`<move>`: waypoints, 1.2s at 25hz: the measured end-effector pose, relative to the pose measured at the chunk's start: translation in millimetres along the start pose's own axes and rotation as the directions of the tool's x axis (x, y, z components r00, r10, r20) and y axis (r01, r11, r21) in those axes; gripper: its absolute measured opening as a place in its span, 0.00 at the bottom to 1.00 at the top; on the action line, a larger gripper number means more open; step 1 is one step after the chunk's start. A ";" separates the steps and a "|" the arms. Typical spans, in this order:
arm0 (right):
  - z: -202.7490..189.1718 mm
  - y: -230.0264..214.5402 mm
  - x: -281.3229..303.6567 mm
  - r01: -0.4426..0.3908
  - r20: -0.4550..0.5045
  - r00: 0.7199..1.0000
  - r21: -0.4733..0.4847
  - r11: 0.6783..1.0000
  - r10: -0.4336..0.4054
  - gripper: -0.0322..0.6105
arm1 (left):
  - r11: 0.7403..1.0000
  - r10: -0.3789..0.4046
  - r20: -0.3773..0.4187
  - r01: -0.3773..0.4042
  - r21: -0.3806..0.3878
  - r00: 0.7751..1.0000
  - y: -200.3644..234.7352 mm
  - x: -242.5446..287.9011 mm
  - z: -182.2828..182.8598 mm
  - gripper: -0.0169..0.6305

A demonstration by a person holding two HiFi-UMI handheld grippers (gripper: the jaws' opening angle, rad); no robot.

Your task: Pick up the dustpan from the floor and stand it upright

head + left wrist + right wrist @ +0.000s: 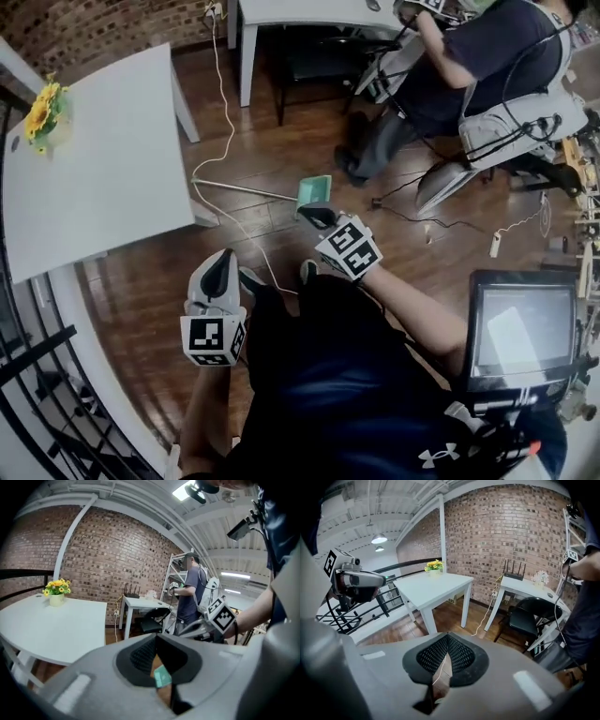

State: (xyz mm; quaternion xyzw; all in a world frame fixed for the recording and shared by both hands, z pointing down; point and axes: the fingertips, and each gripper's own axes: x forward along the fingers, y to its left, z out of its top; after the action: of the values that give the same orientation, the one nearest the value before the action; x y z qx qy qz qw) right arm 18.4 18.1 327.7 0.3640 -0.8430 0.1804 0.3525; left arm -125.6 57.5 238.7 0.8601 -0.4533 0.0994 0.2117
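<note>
Wooden floorboards fill the room, with a white desk at one side carrying a pot of yellow flowers. Off the desk's near corner, out on the open floor, lies the green dustpan. A thin rod running from it back toward the desk leg looks like its long handle, though it is faint from the head view. A white cable trails over the boards between desk and pan.

The right gripper hovers just beside the pan, about as far from the desk as the pan is, its jaws clenched on nothing. The left gripper hangs nearer the desk, well apart from the pan, its jaws likewise pressed together and empty.

I judge this to be the approach: the pan is not yet lifted. The next move calls for spreading one pair of jaws, lowering them onto the handle or the pan's rim, and closing there before tipping it upright.
</note>
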 end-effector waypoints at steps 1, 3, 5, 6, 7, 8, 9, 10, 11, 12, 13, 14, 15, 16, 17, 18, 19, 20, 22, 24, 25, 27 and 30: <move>-3.3 -1.4 4.6 0.005 -0.012 1.000 0.001 1.000 -0.005 0.06 | 1.000 -0.013 -0.005 0.013 0.001 1.000 -0.8 5.2 -2.9 0.03; -8.3 -1.3 18.8 0.007 -0.035 0.999 0.005 1.000 -0.007 0.06 | 1.000 -0.025 -0.026 0.025 0.000 0.999 1.8 10.9 -12.2 0.03; -11.2 -6.5 38.6 0.014 -0.054 0.998 0.012 1.000 -0.013 0.06 | 1.000 -0.028 -0.044 0.028 0.004 0.999 11.2 19.4 -23.9 0.03; -12.6 -11.8 50.5 0.018 -0.062 0.998 0.018 1.000 -0.017 0.06 | 1.000 -0.027 -0.052 0.028 0.014 0.998 18.1 25.9 -30.2 0.03; -15.0 -16.9 63.7 0.019 -0.069 0.997 0.027 0.999 -0.017 0.06 | 0.999 -0.025 -0.066 0.026 0.024 0.997 24.8 32.6 -36.9 0.03; -19.3 -20.7 77.7 0.013 -0.077 0.997 0.038 0.999 -0.010 0.06 | 0.999 -0.021 -0.086 0.024 0.028 0.996 30.7 38.2 -43.8 0.03; -25.6 -23.5 92.0 0.004 -0.084 0.996 0.049 0.999 0.001 0.06 | 0.999 -0.017 -0.106 0.020 0.027 0.994 35.6 42.9 -50.6 0.03; -32.3 -26.7 105.7 -0.007 -0.089 0.996 0.058 0.998 0.012 0.07 | 1.000 -0.013 -0.120 0.016 0.024 0.993 39.5 47.9 -56.2 0.03; -37.7 -31.4 118.7 -0.015 -0.091 0.996 0.062 0.998 0.020 0.09 | 1.000 -0.010 -0.123 0.012 0.021 0.992 42.6 53.9 -59.6 0.03; -41.6 -38.1 131.6 -0.021 -0.087 0.996 0.058 0.998 0.026 0.09 | 1.000 -0.006 -0.115 0.008 0.020 0.993 45.2 61.2 -61.2 0.03; -45.1 -46.8 146.0 -0.027 -0.080 0.996 0.046 0.999 0.031 0.10 | 1.000 0.002 -0.107 0.001 0.022 0.994 48.1 70.1 -62.9 0.03; -49.4 -56.6 162.1 -0.033 -0.072 0.997 0.029 0.999 0.036 0.11 | 1.000 0.010 -0.109 -0.007 0.024 0.994 51.3 80.3 -66.5 0.03; -56.4 -66.0 178.9 -0.040 -0.067 0.997 0.015 0.999 0.041 0.11 | 1.000 0.016 -0.125 -0.013 0.025 0.992 54.7 90.8 -73.2 0.03; -67.4 -73.1 194.8 -0.048 -0.069 0.996 0.008 0.999 0.048 0.11 | 1.000 0.017 -0.152 -0.013 0.029 0.988 57.9 100.4 -83.3 0.03; -81.0 -77.1 209.2 -0.059 -0.078 0.995 0.012 0.998 0.060 0.11 | 0.999 0.014 -0.183 -0.008 0.034 0.983 60.9 109.3 -96.3 0.03; -95.8 -79.2 223.3 -0.073 -0.090 0.993 0.023 0.997 0.075 0.12 | 0.999 0.007 -0.212 0.002 0.040 0.977 63.6 118.6 -111.2 0.03; -111.1 -81.5 238.3 -0.087 -0.103 0.991 0.034 0.996 0.090 0.14 | 0.999 -0.002 -0.236 0.013 0.045 0.972 66.4 129.2 -127.7 0.03; -126.5 -84.9 254.3 -0.097 -0.116 0.988 0.042 0.994 0.101 0.15 | 0.999 -0.012 -0.253 0.024 0.048 0.968 69.3 140.8 -144.9 0.03; -152.8 -93.1 283.0 -0.107 -0.135 0.985 0.037 0.994 0.111 0.16 | 0.998 -0.030 -0.268 0.043 0.044 0.963 73.9 160.2 -171.5 0.03; -164.7 -98.9 299.7 -0.112 -0.150 0.982 0.027 0.993 0.115 0.18 | 0.998 -0.041 -0.266 0.053 0.038 0.963 75.6 170.8 -179.1 0.03; -169.2 -101.8 307.3 -0.114 -0.155 0.981 0.024 0.993 0.117 0.19 | 0.997 -0.048 -0.262 0.060 0.038 0.964 76.0 175.9 -180.4 0.03; -186.4 -109.1 330.1 -0.116 -0.169 0.979 0.024 0.993 0.118 0.20 | 0.996 -0.065 -0.253 0.079 0.043 0.965 78.5 191.6 -190.5 0.11; -222.3 -114.5 372.0 -0.125 -0.201 0.971 0.032 0.992 0.128 0.20 | 0.994 -0.086 -0.247 0.101 0.046 0.965 84.2 215.6 -217.1 0.14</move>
State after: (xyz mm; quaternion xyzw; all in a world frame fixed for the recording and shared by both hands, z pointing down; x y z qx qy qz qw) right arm 25.1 -114.9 755.7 0.2927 -0.8224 0.2468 0.4207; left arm -67.5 -45.0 533.4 0.8676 -0.3797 0.2077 0.2451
